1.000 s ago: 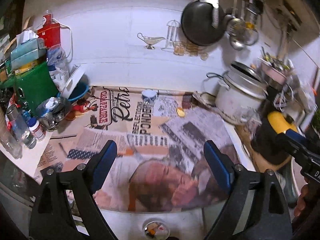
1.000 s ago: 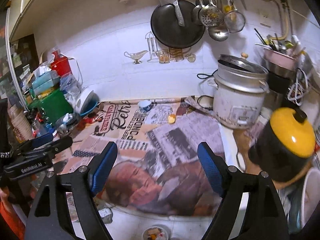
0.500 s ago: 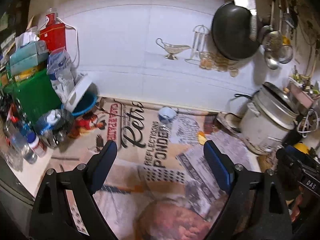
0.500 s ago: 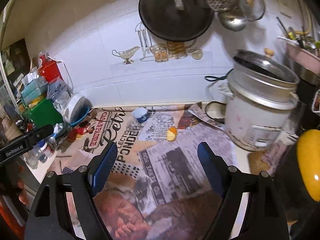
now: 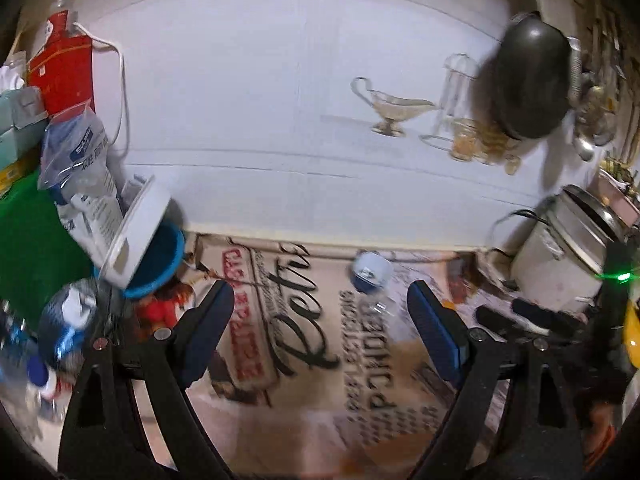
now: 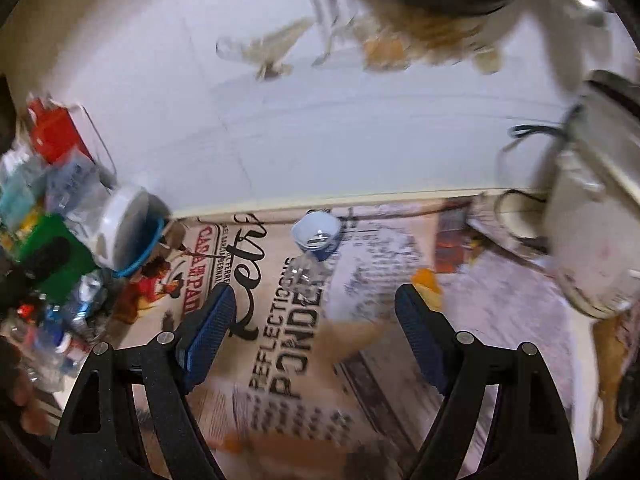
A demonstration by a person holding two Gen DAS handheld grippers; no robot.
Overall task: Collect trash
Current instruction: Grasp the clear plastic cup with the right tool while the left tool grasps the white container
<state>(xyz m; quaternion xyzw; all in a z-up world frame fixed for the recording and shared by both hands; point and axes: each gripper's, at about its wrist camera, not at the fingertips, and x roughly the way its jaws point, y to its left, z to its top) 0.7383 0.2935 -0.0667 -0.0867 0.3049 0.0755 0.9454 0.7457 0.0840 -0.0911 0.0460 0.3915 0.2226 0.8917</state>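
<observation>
A small blue-and-white cup [image 5: 370, 271] lies tipped on the newspaper [image 5: 304, 340] near the back wall; it also shows in the right wrist view [image 6: 318, 234]. A clear crumpled plastic piece [image 6: 306, 270] lies just in front of it. An orange scrap [image 6: 426, 282] lies on the paper to the right. My left gripper [image 5: 318, 332] is open and empty, above the paper short of the cup. My right gripper [image 6: 314, 334] is open and empty, also short of the cup.
A white lid leans on a blue bowl [image 5: 154, 264] at the left, beside a green box [image 5: 28, 240], bags and bottles. A rice cooker [image 6: 600, 216] stands at the right. A black pan [image 5: 532, 80] hangs on the tiled wall.
Both grippers have moved forward and down toward the back of the counter; the cup and wall appear larger. Both views are motion-blurred. Jaws stay open.
</observation>
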